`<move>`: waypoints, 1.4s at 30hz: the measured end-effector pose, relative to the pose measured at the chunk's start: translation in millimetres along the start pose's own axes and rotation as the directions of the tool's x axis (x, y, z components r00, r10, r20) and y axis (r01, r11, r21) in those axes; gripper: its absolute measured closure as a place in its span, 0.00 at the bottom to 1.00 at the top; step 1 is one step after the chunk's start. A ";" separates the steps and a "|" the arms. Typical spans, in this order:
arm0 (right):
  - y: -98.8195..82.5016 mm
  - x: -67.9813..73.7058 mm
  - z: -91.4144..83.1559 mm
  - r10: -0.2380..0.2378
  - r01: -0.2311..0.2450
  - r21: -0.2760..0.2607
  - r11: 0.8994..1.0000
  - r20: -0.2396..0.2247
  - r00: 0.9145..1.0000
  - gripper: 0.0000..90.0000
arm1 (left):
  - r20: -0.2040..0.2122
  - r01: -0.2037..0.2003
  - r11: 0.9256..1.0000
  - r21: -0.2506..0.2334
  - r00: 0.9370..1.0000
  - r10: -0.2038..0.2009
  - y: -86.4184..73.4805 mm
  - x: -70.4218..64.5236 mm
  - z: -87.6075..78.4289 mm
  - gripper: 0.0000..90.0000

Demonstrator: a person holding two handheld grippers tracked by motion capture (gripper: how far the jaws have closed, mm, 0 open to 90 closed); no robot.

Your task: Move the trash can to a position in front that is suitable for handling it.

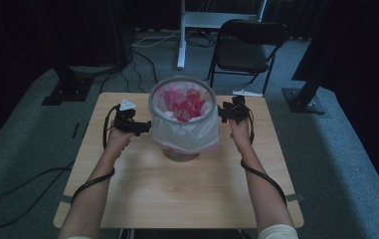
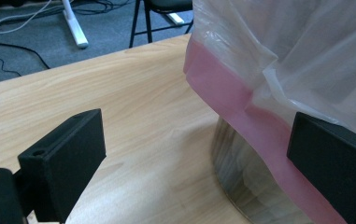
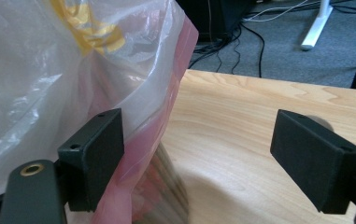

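Observation:
A round bin point(image 1: 181, 153) stands at the far middle of the wooden table point(image 1: 177, 191). It is lined with a clear plastic bag point(image 1: 187, 132) folded over its rim, with crumpled red and pink stuff point(image 1: 184, 103) inside. My left gripper point(image 1: 143, 127) is at the bin's left side, open. In the left gripper view its jaws point(image 2: 196, 163) are wide apart, the right one against the bag's pink hem point(image 2: 231, 100). My right gripper point(image 1: 222, 113) is at the bin's right side, open. In the right gripper view its gap point(image 3: 203, 158) is wide, the left jaw against the bag point(image 3: 49, 84).
Behind the table stand a black folding chair point(image 1: 246, 47) and a white desk leg point(image 1: 181, 35), with cables on the grey carpet. Black stand bases sit at the table's far left point(image 1: 67, 90) and far right point(image 1: 304, 98). The table's near half is bare wood.

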State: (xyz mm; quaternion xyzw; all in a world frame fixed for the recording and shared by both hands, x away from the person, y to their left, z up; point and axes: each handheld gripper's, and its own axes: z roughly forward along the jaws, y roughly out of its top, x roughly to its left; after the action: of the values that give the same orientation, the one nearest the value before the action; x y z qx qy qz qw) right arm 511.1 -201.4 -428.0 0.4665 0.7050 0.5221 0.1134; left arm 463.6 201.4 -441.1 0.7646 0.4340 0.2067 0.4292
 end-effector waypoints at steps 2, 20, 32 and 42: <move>-2.4 3.2 -1.0 -0.001 0.001 -0.002 1.000 -0.008 1.000 0.19 | -0.008 -0.006 1.000 -0.004 1.000 0.006 -2.1 -0.4 -3.4 0.05; -17.7 26.7 -10.3 -0.035 0.035 -0.006 0.999 -0.045 0.998 0.19 | -0.021 -0.032 0.999 0.002 0.999 0.032 -16.7 -2.8 -27.0 0.05; -25.4 39.7 -16.8 -0.061 0.061 0.001 0.998 -0.069 0.996 0.19 | -0.008 -0.044 0.999 0.003 0.999 0.044 -26.9 -4.5 -41.5 0.06; -33.9 51.0 -23.6 -0.083 0.084 -0.001 0.997 -0.091 0.992 0.19 | -0.014 -0.074 0.997 0.003 0.997 0.074 -35.8 -10.2 -56.9 0.06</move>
State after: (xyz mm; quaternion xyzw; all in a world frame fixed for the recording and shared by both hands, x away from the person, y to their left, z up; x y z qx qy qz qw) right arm 450.1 -177.3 -429.8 0.4124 0.7291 0.5366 0.1020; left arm 401.5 229.0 -439.3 0.7793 0.4088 0.2269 0.4173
